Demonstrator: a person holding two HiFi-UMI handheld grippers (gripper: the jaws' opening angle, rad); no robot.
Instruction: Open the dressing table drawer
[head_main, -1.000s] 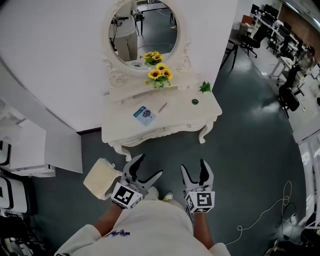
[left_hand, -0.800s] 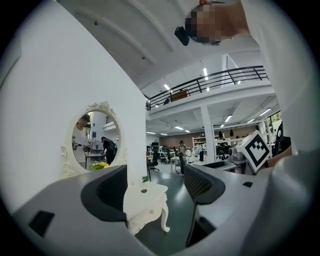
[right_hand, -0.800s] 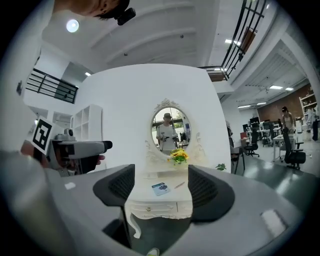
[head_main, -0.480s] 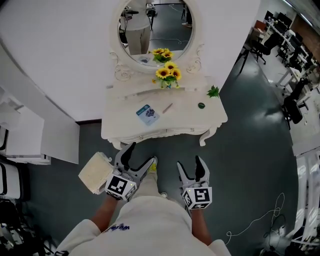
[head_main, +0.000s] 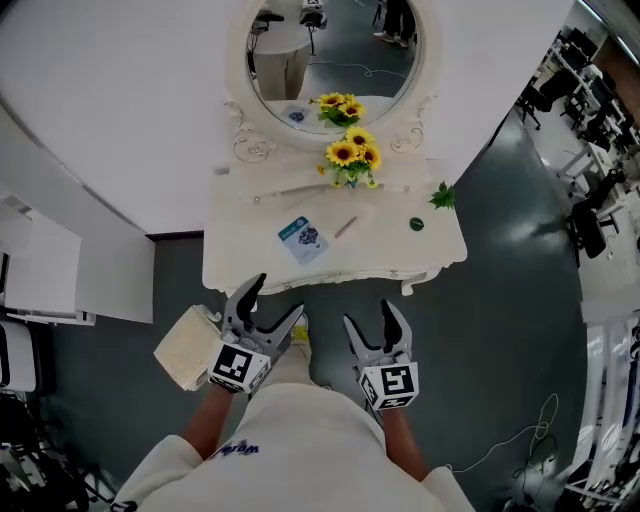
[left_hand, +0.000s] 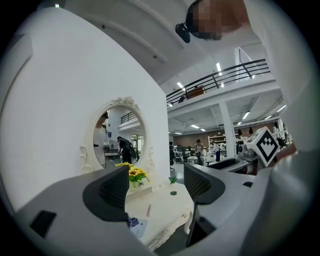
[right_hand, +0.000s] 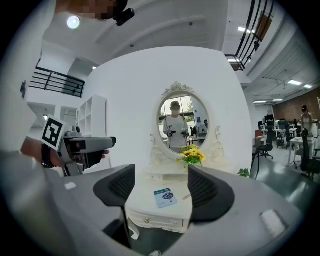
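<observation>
A: Entry: where does the drawer (right_hand: 150, 218) sit relative to the two tools?

B: In the head view, the dressing table (head_main: 405, 250) fills the upper middle of the frame. Its front edge runs left to right, so the drawer's long axis lies across the frame too. Both tools are just below that edge, pointing up the frame at it, and neither touches it.

A: Jaw state?

B: The left gripper (head_main: 272, 308) has its jaws spread with nothing between them. The right gripper (head_main: 372, 325) is the same, wide apart and empty.

A: Which is nearer?

B: By the head view they are about level (hard to separate them on distance alone). Alignment is different. The right gripper view faces the drawer front squarely. A small knob (right_hand: 146, 219) shows low in the gap between its jaws, under the blue card (right_hand: 165, 197) on the tabletop. The left gripper view meets the table at a slant, with the front edge low in the frame.

A: Judgement?

B: The right tool looks better lined up. It would need to dip and go forward to bring the knob between its pads.
</observation>
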